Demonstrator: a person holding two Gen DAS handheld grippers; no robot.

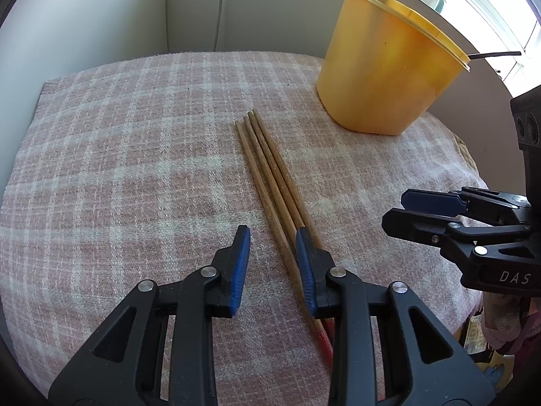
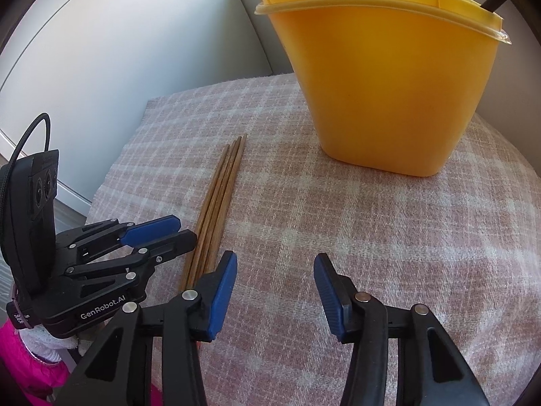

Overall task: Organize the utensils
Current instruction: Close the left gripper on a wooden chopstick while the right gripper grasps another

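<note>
Wooden chopsticks (image 1: 270, 176), red ends left-view only

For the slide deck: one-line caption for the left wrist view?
Left gripper open over wooden chopsticks on plaid cloth, yellow container behind.

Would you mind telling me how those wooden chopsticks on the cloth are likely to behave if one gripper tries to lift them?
The wooden chopsticks look thin, straight and rigid, so probably stiff and light. They lie loose side by side, so a pinch may catch only some. Their slim shafts might roll, though the woven checked cloth should damp that.
</note>
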